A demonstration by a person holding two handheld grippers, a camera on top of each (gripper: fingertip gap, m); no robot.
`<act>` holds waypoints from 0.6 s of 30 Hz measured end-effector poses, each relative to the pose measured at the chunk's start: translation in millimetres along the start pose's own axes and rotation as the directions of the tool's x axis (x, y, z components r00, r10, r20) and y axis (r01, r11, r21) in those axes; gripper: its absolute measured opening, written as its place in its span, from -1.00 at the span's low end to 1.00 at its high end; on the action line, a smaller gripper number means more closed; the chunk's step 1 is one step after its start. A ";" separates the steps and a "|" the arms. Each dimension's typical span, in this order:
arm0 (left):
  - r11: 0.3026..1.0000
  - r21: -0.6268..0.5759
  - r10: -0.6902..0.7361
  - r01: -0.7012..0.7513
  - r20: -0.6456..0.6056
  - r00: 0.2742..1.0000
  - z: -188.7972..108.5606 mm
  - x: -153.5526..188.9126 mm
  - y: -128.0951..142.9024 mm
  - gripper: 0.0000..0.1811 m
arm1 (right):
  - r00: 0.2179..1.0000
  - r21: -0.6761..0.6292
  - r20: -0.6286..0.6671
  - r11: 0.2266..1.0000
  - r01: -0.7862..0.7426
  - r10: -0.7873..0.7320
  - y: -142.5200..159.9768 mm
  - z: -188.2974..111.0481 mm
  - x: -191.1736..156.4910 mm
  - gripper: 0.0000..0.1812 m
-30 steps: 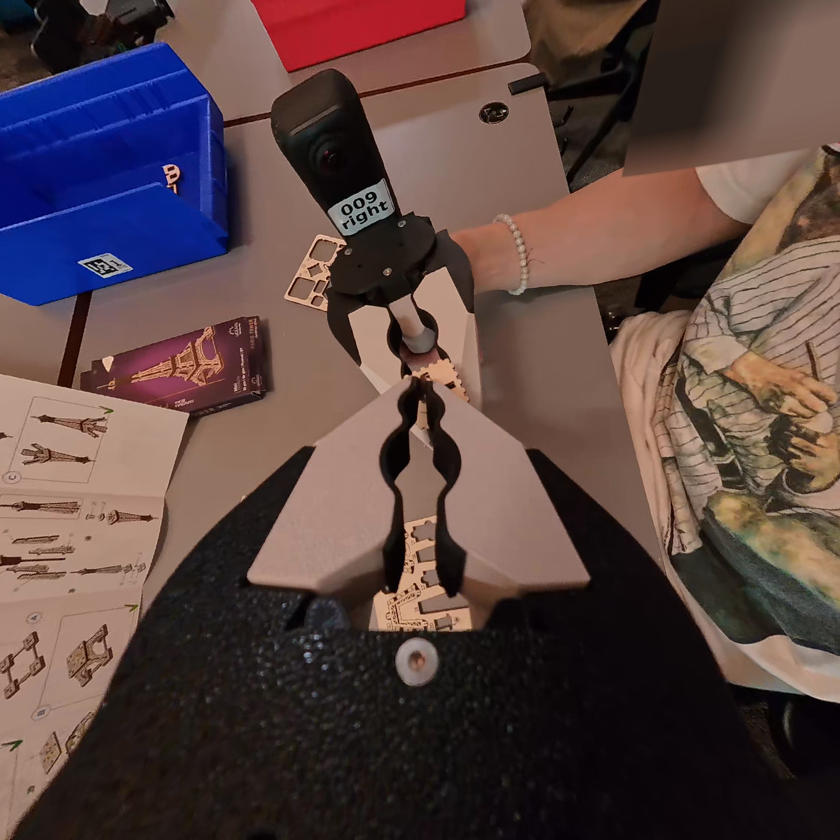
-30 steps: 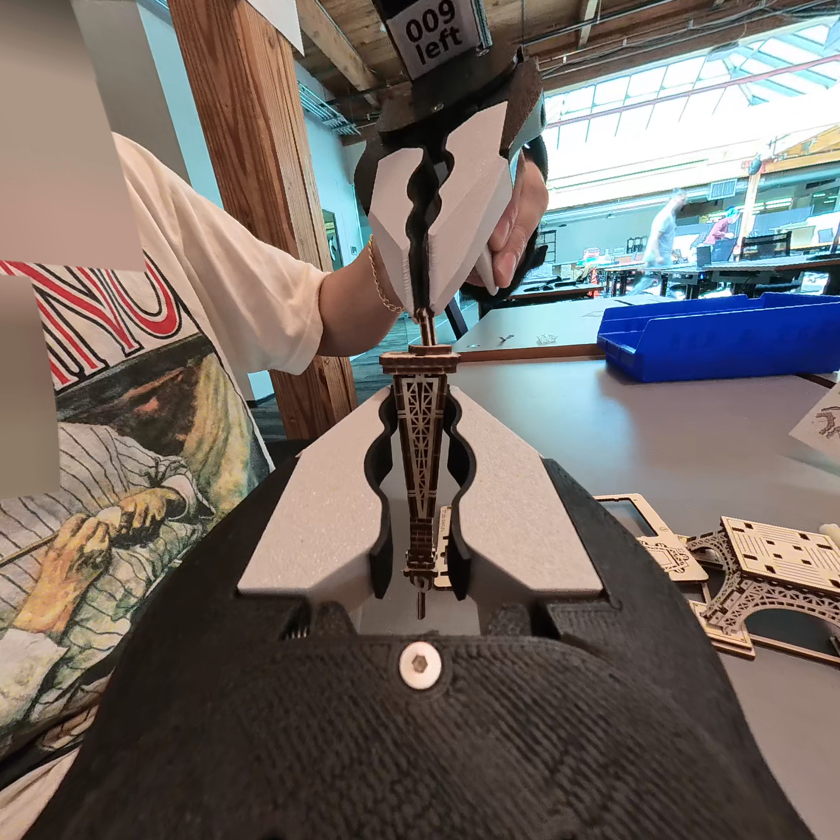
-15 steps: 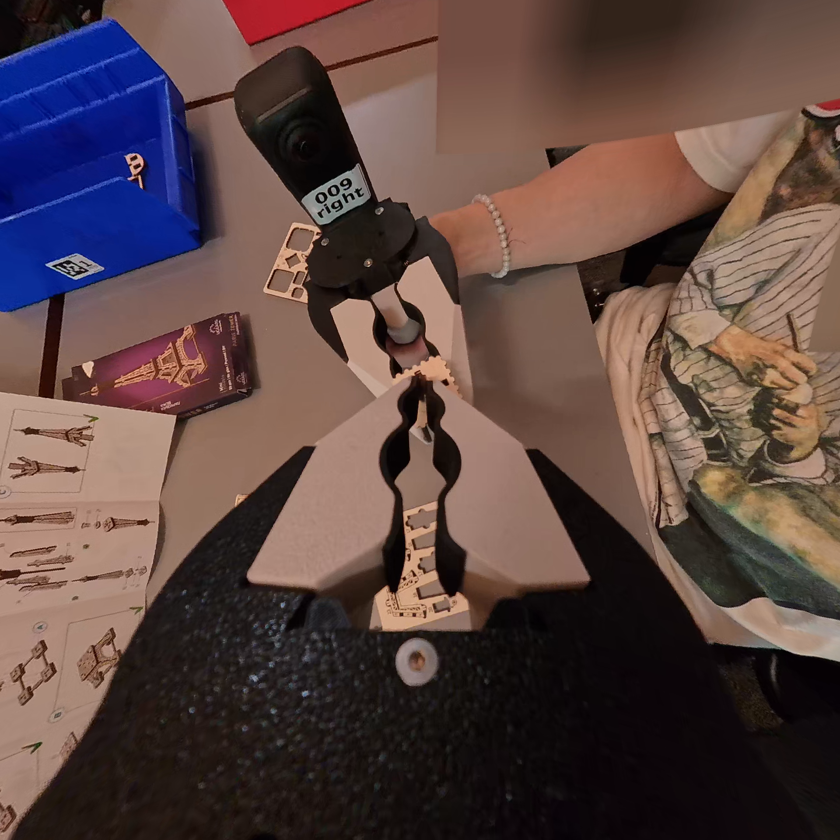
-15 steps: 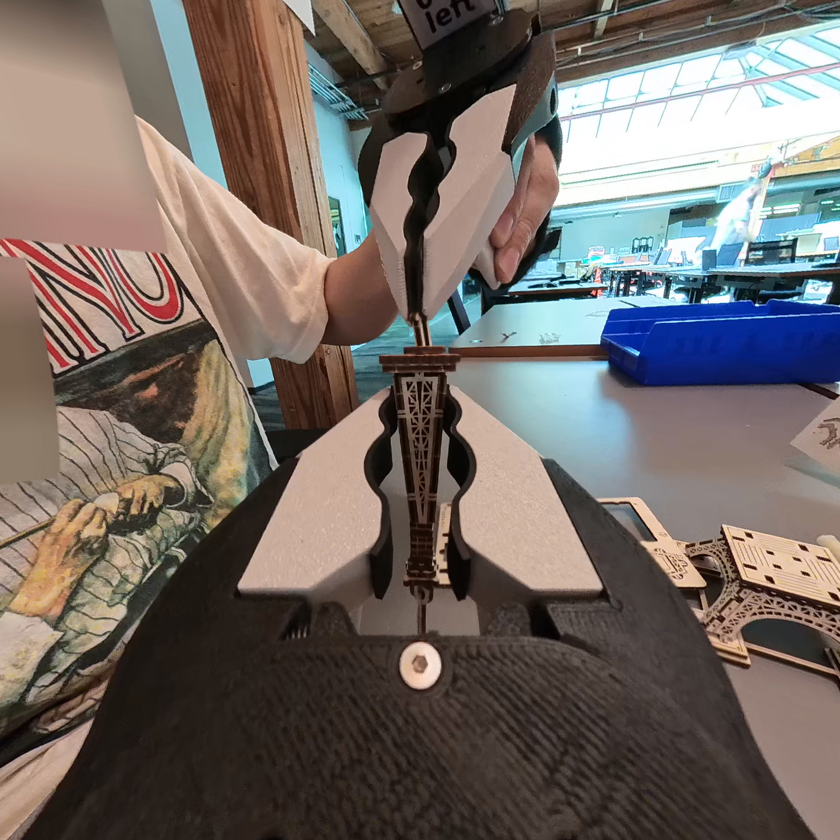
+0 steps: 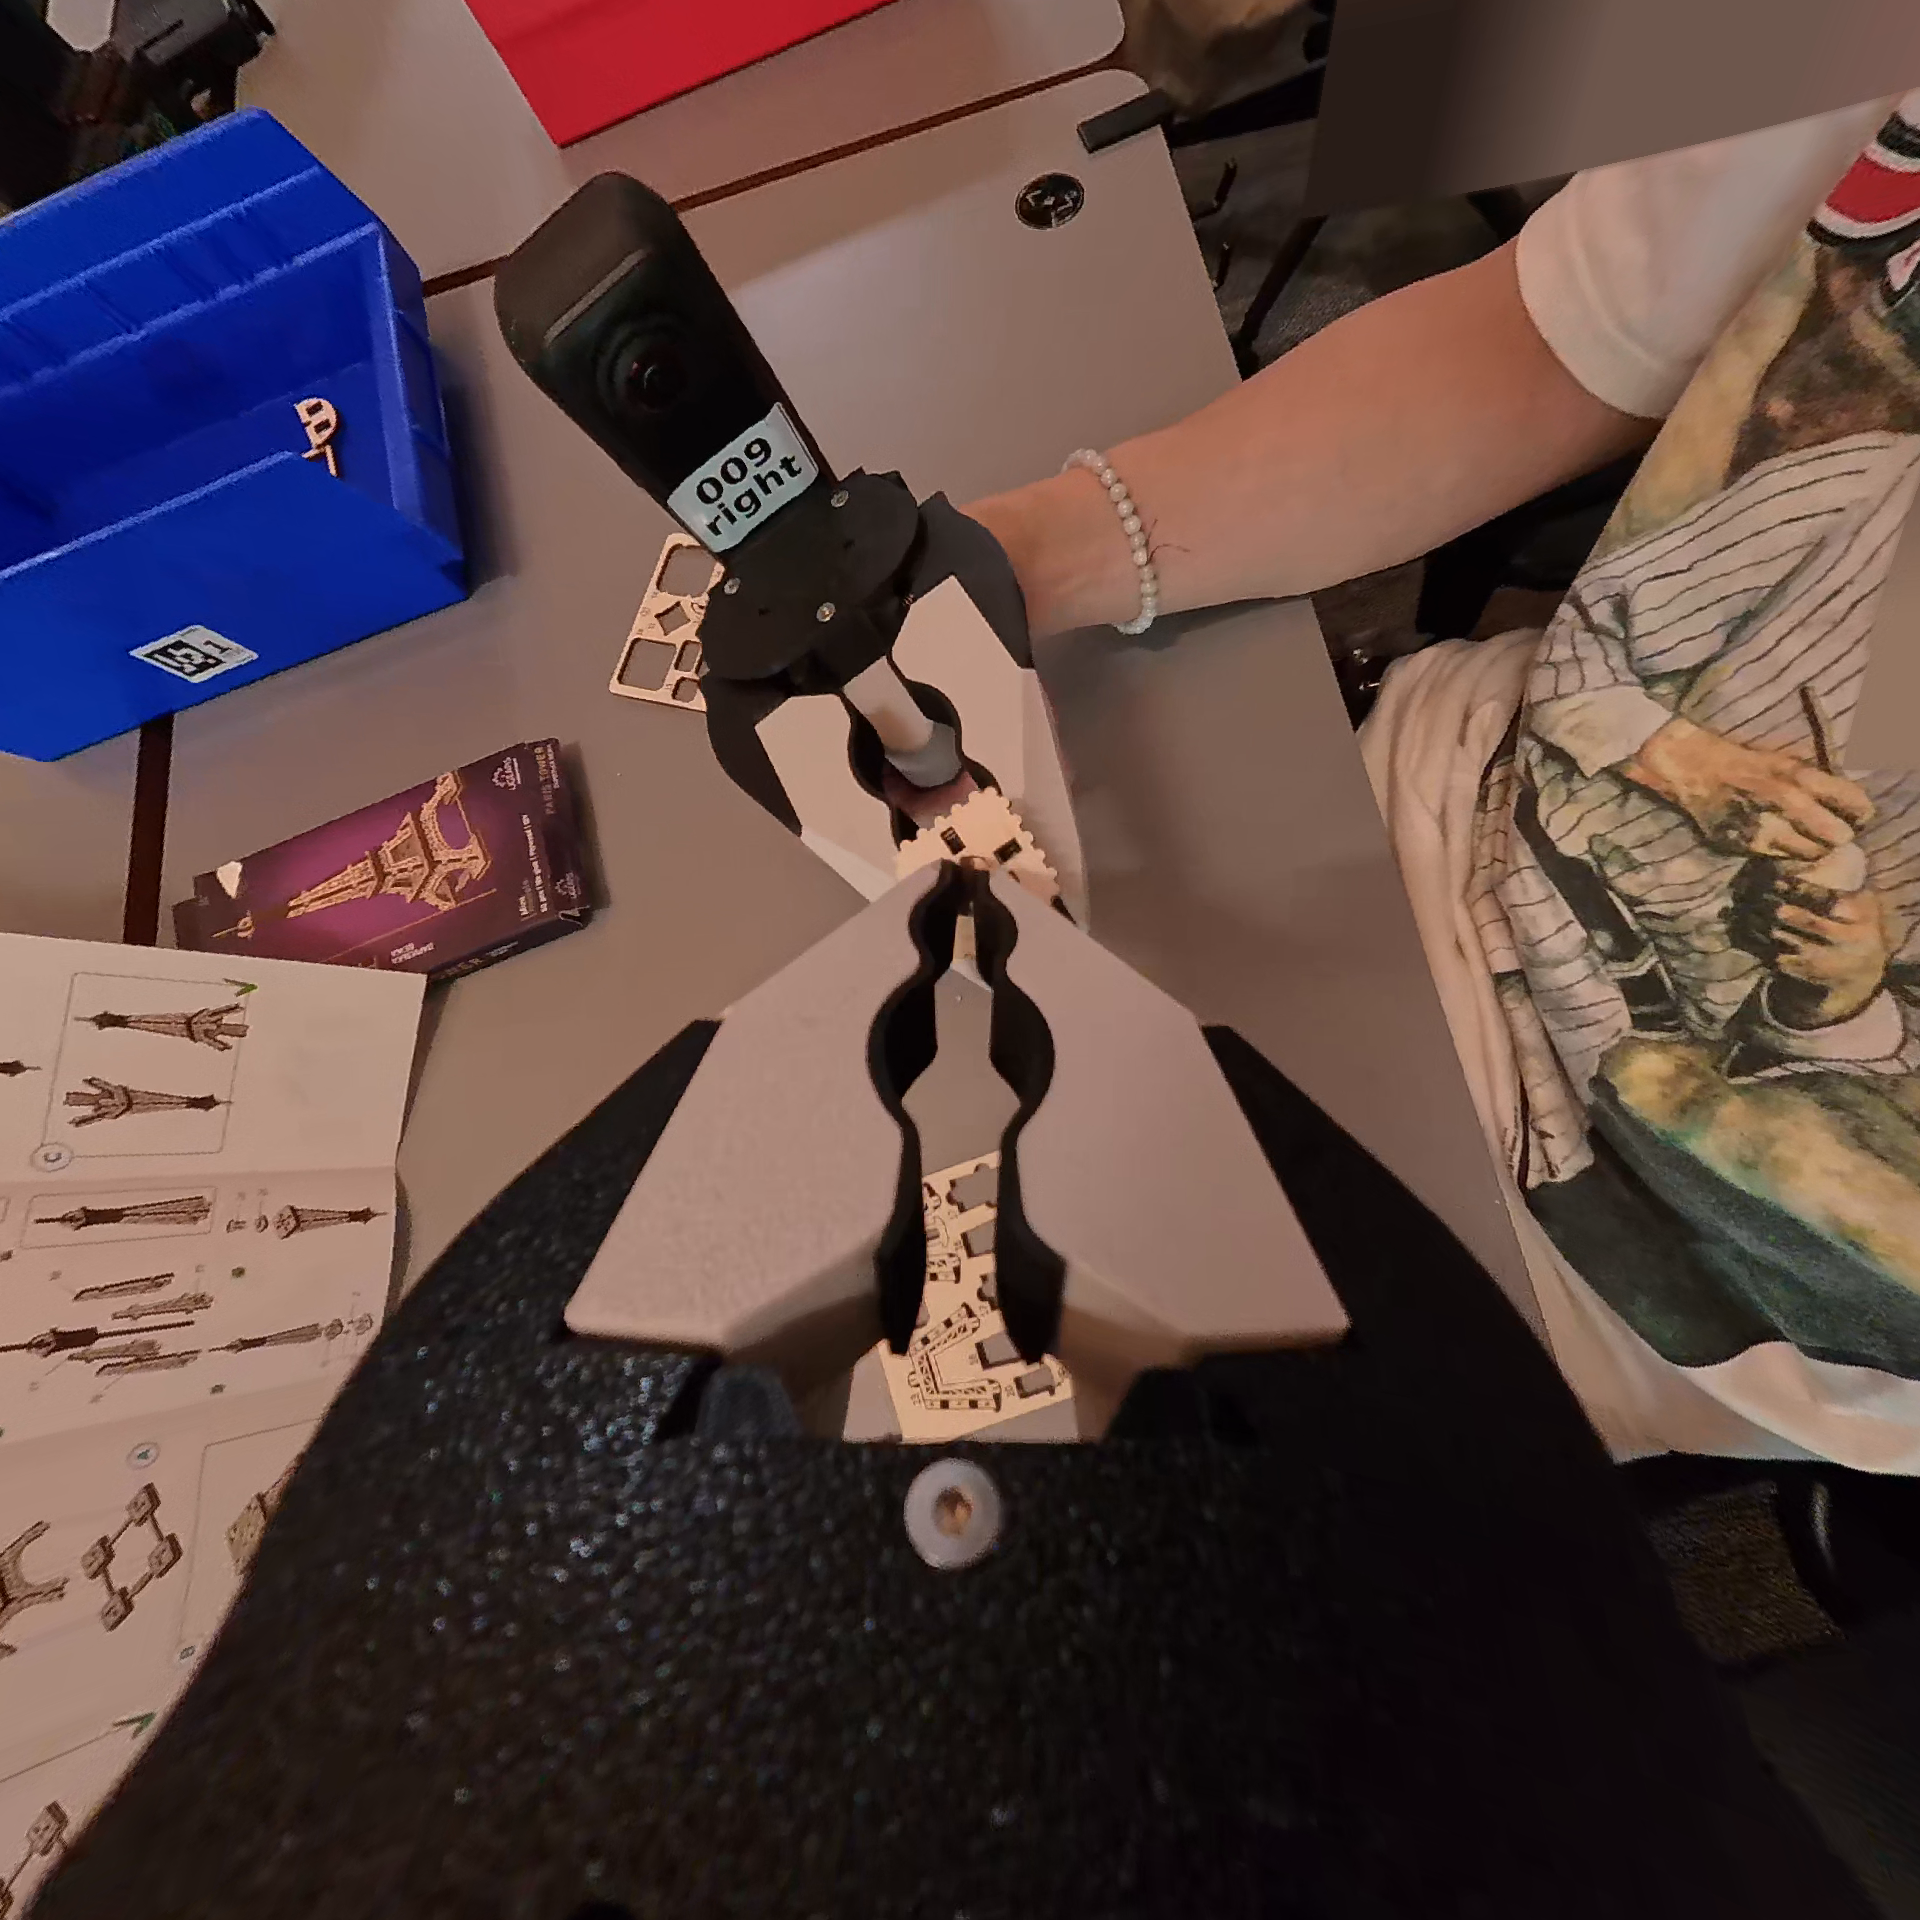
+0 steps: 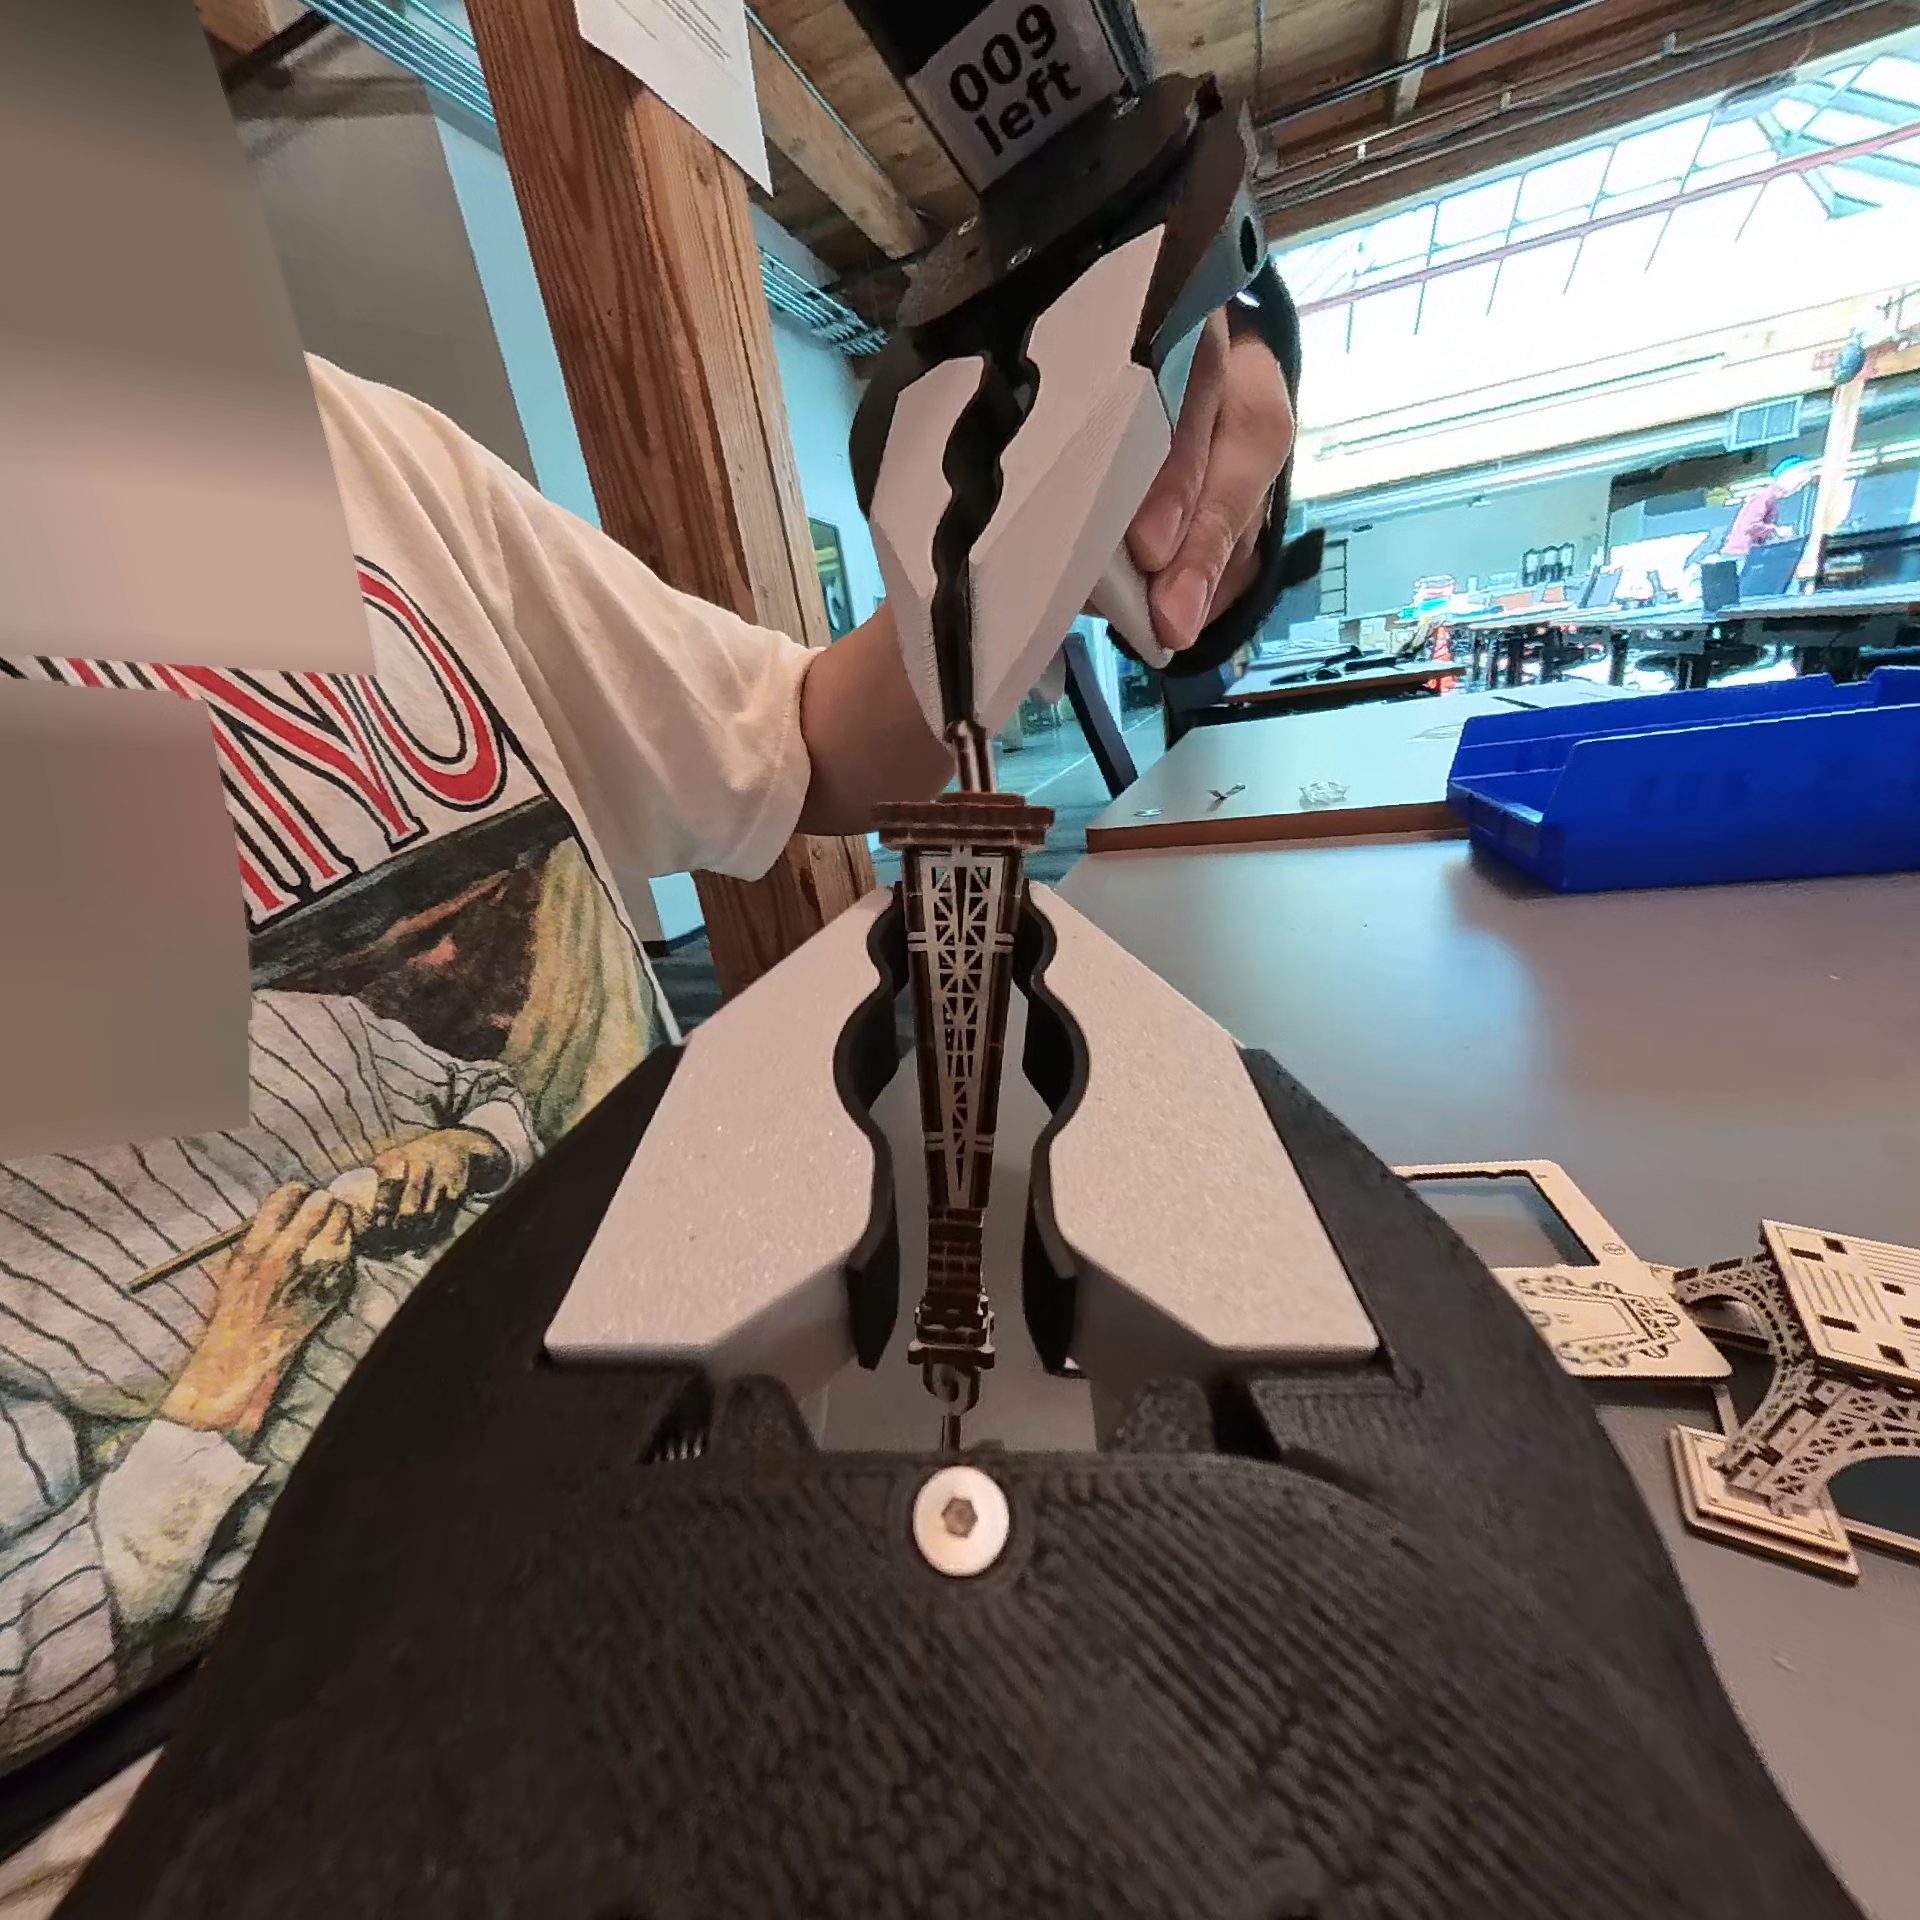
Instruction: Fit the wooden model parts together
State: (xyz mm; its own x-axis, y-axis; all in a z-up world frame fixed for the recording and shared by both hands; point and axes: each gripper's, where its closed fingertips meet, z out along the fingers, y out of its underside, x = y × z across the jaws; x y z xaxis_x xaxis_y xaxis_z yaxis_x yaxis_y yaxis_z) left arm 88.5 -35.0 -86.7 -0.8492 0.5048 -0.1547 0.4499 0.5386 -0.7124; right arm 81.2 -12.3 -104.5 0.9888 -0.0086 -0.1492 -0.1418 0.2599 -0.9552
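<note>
Since the earlier frames the left gripper (image 6: 961, 717) has tilted and shifted slightly rightward above the spire, and the left wrist camera has swung back so the blue bin (image 5: 208, 436) again sits higher on the left.

Nearest the right wrist camera, the right gripper (image 6: 961, 935) is clamped on the tapered lattice spire (image 6: 958, 1049), wide platform end pointing away, above the grey table (image 6: 1403, 1018). Just beyond, the left gripper is closed on a small wooden peg (image 6: 971, 758) whose lower end touches or nearly touches the spire's platform; contact cannot be confirmed.

Risks, as judged:
- The peg is thin. Angled pressing may snap it or miss its slot.
- The spire is held by its narrow lattice. Excess downward force may push it through the jaws or crack it.
- A peg gripped only at the tips may rotate.

Count, near to far:
- Grippers: two.
- Spire: one; peg: one.
- Tower base section (image 6: 1808, 1371) on the table: one.
- Punched part sheets (image 5: 670, 634): at least three.
- Instruction sheet (image 5: 187, 1195): one.
- Purple kit box (image 5: 405, 862): one.
- Blue bin: one, holding one small wooden piece (image 5: 320, 428).
</note>
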 end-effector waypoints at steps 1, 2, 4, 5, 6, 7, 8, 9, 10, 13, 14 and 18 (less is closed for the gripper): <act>1.000 0.006 0.000 0.000 0.001 1.000 0.1 0.0 -1.3 -0.99 | 1.000 0.004 0.003 1.000 0.002 -0.002 -0.5 -0.2 -0.7 -0.82; 1.000 0.013 -0.004 0.004 0.001 1.000 -0.1 0.0 -2.5 -0.99 | 1.000 0.010 0.002 1.000 0.009 -0.009 -1.5 -0.4 -1.0 -0.82; 0.999 0.037 -0.034 0.034 0.003 0.999 -0.6 -1.7 -4.6 -0.99 | 1.000 0.023 0.002 1.000 0.011 -0.011 -4.0 -0.8 -1.1 -0.82; 0.997 0.050 -0.051 0.051 0.005 0.999 -0.9 -3.2 -5.2 -0.99 | 1.000 0.030 -0.003 0.999 0.010 -0.010 -5.0 -1.2 -0.4 -0.82; 0.996 0.065 -0.064 0.064 0.005 0.998 -1.2 -4.2 -5.8 -0.99 | 1.000 0.035 -0.006 0.999 0.012 -0.012 -5.8 -1.6 -0.1 -0.82; 0.994 0.080 -0.079 0.079 0.003 0.997 -1.4 -4.9 -6.5 -0.99 | 1.000 0.038 -0.008 0.999 0.015 -0.015 -6.5 -1.9 0.0 -0.82; 0.992 0.091 -0.093 0.093 0.000 0.996 -1.4 -5.2 -6.9 -0.99 | 1.000 0.040 -0.010 0.999 0.018 -0.017 -6.9 -2.1 0.1 -0.82; 0.991 0.095 -0.100 0.099 0.002 0.995 -1.2 -5.9 -6.7 -1.00 | 1.000 0.039 -0.013 0.999 0.019 -0.019 -6.7 -2.2 0.7 -0.82; 0.991 0.095 -0.098 0.097 0.005 0.995 -0.9 -6.0 -6.2 -1.00 | 1.000 0.036 -0.016 0.999 0.018 -0.018 -6.1 -2.0 1.2 -0.82; 0.993 0.086 -0.080 0.080 0.006 0.997 1.1 -4.2 -6.3 -1.00 | 1.000 0.024 -0.008 1.000 0.011 -0.011 -3.4 -0.1 0.3 -0.82; 0.995 0.071 -0.065 0.064 0.012 0.998 1.8 -4.1 -5.1 -1.00 | 1.000 0.015 -0.008 1.000 0.010 -0.009 -1.7 0.3 0.6 -0.82; 0.999 0.052 -0.012 0.011 0.017 1.000 1.9 -1.5 -7.1 -0.99 | 1.000 0.017 0.010 1.000 -0.001 0.001 -2.0 0.3 -1.9 -0.82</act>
State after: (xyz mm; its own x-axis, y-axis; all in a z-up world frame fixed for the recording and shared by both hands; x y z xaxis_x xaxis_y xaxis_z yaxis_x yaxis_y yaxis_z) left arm 86.1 -40.9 -82.8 -0.8593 0.4865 -0.1577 0.4252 0.5082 -0.7489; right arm 79.7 -12.5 -102.2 0.9891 0.0012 -0.1474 -0.1420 0.2759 -0.9506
